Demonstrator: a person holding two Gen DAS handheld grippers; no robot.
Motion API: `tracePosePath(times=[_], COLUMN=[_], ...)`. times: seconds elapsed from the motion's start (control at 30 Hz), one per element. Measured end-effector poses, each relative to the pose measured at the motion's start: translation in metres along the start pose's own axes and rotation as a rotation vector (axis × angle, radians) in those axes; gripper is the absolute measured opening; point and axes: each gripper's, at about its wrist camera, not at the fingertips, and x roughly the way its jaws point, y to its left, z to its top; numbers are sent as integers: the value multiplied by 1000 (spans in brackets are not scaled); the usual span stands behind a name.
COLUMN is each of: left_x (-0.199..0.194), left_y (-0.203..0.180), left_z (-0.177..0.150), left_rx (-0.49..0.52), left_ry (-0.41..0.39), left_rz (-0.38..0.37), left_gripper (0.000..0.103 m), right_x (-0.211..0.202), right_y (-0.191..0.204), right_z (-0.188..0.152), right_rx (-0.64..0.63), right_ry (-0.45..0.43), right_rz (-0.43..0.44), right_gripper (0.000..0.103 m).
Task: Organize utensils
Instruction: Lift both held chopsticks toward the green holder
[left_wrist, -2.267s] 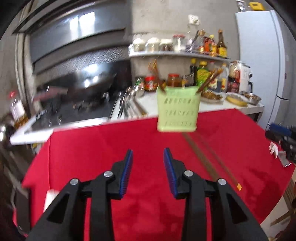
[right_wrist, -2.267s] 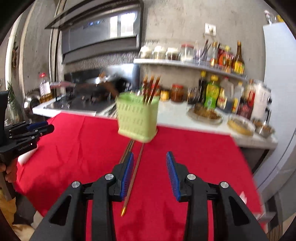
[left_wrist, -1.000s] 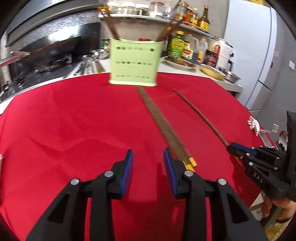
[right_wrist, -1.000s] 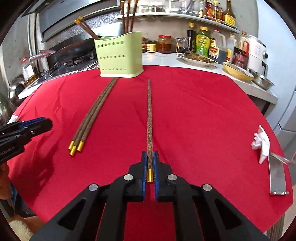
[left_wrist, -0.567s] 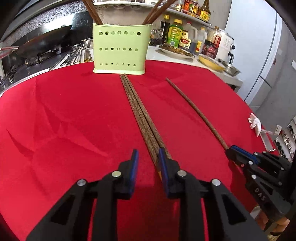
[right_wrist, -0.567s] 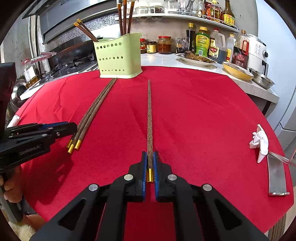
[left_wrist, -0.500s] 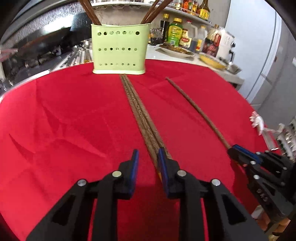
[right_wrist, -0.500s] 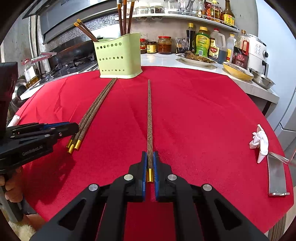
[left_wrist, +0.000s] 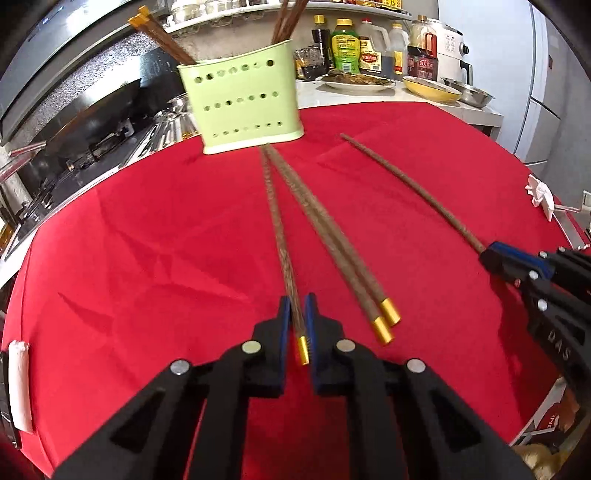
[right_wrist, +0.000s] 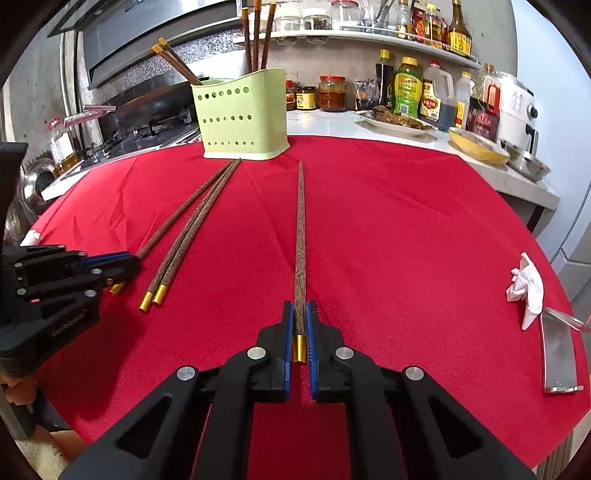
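Observation:
Several long brown chopsticks with gold ends lie on the red tablecloth (right_wrist: 406, 240), pointing at a pale green holder (left_wrist: 243, 96) (right_wrist: 243, 118) with more chopsticks standing in it. My left gripper (left_wrist: 296, 306) (right_wrist: 129, 262) is shut on the gold end of one chopstick (left_wrist: 275, 221) (right_wrist: 184, 208), angled slightly away from two loose chopsticks (left_wrist: 332, 240) (right_wrist: 184, 243) lying side by side to its right. My right gripper (right_wrist: 300, 310) (left_wrist: 491, 254) is shut on the gold end of a separate chopstick (right_wrist: 300, 229) (left_wrist: 413, 188), which lies flat on the cloth.
A crumpled white tissue (right_wrist: 526, 288) and a flat metal piece (right_wrist: 557, 354) lie near the table's right edge. Behind the table runs a counter with bottles (right_wrist: 406, 88), jars and dishes. A stove with a wok (right_wrist: 147, 107) is at the back left.
My left gripper has come down over the left-most of the three grouped chopsticks and shut on its end, and that chopstick now sits apart from the other two. The right gripper has stayed still.

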Motion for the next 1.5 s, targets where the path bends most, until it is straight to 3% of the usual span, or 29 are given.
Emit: tracePosePath(times=[0.17, 0.27, 0.57, 0.87, 0.9, 1.0, 1.23, 1.5], left_x=[-11, -17, -32, -29, -29, -33, -79, -147], left_y=[31, 55, 69, 57, 57, 63, 79, 96], left_z=[-18, -27, -49, -50, -51, -52, -39, -9], left_rx=[-70, -132, -149, -90, -84, -87, -134, -146], left_ry=[3, 12, -13, -45, -49, -57, -194, -394], left_rz=[89, 134, 48, 101, 105, 77, 38, 11], left_gripper=[7, 7, 10, 9, 7, 7, 7, 7], right_x=[-3, -2, -6, -10, -10, -13, -46, -107], right_y=[15, 22, 16, 19, 20, 20, 15, 6], right_z=[-3, -2, -6, -13, -14, -13, 5, 43], right_rx=[-11, -18, -13, -21, -25, -10, 21, 48], right_ry=[3, 10, 12, -21, -26, -30, -127, -304], right_rz=[49, 36, 73, 44, 46, 54, 59, 80], right_gripper=[7, 7, 15, 13, 9, 7, 7, 7])
